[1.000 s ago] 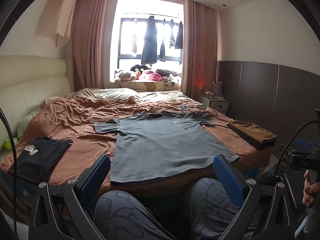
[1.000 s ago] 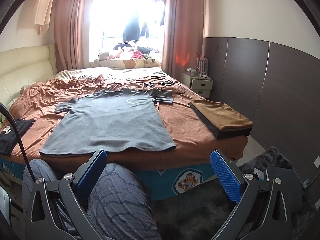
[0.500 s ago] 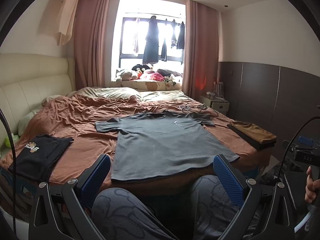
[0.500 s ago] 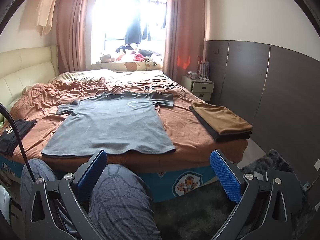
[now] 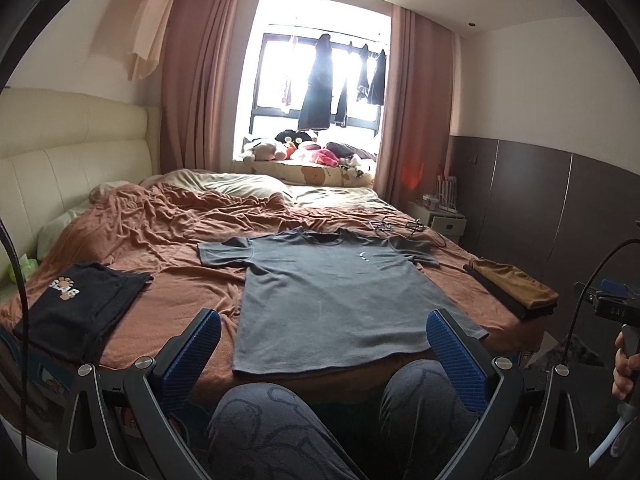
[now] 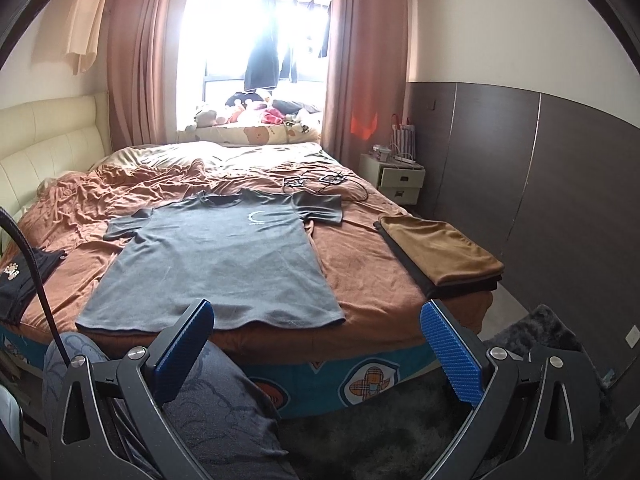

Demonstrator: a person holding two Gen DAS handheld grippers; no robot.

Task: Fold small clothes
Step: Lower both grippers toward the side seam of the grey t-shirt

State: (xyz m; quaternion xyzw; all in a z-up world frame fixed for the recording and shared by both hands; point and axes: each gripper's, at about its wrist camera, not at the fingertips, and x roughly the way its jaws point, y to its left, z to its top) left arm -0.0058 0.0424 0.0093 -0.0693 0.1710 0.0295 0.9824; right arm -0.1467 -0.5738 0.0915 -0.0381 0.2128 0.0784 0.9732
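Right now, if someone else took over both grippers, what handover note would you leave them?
Left gripper: open, empty, held back from the bed edge.
Right gripper: open, empty, also short of the bed.
Grey T-shirt: spread flat, face up, on the brown bedspread, hem nearest you, unfolded.
Done: folded brown-and-black stack on the right; black printed garment lies at the left edge.
Left: fold the grey T-shirt.

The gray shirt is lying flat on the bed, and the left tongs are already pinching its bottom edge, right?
Not quite. The gray shirt does lie flat on the bed, but the left tongs are not pinching it. The left wrist view shows them wide open, held back from the hem above the person's knees, gripping nothing. The right tongs are open and empty too.
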